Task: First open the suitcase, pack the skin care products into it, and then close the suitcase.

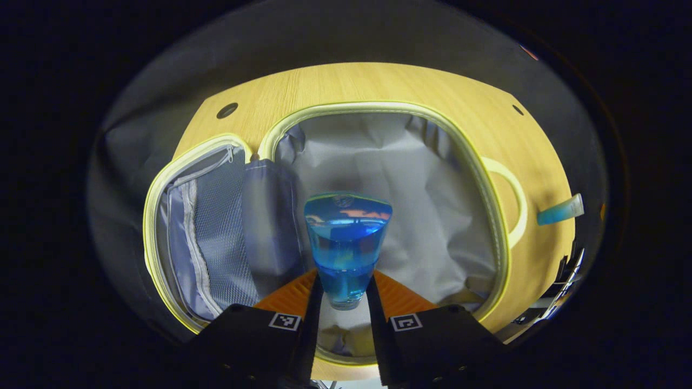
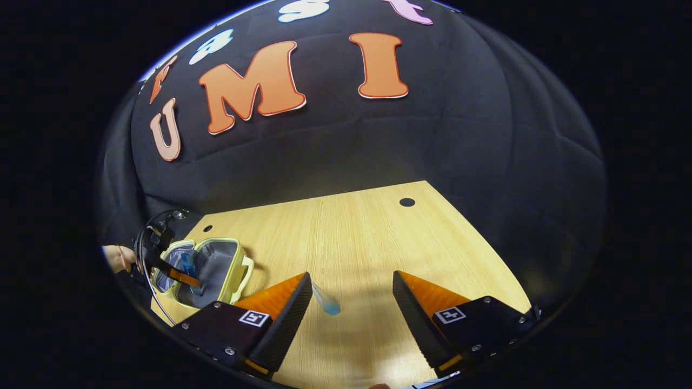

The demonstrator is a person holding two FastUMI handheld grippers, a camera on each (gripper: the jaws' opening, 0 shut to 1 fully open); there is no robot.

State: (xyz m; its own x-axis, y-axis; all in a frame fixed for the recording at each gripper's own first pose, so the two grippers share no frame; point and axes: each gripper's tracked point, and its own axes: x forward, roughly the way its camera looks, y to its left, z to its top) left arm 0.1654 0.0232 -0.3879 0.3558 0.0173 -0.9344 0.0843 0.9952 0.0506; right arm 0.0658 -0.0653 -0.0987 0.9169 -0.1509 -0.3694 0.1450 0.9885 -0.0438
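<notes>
Left gripper view, left to right: open yellow-trimmed fabric suitcase [image 1: 489,178] on the light wooden table [image 1: 346,86], its mesh-pocket lid [image 1: 211,227] folded out to the left, grey-lined main compartment [image 1: 411,200] in the centre. The left gripper [image 1: 344,294] holds a clear bottle of blue liquid [image 1: 346,243] between both fingers, above that compartment. A small blue tube [image 1: 559,212] lies on the table beyond the suitcase's handle.

Right gripper view: the right gripper [image 2: 351,300] has its fingers spread wide, empty, over the same tube [image 2: 327,301].

Risks (judged): released from height, the bottle may bounce or tip onto the rim. The grip sits low on the bottle, so it could pivot. The tube looks round and may roll from closing fingers.
</notes>
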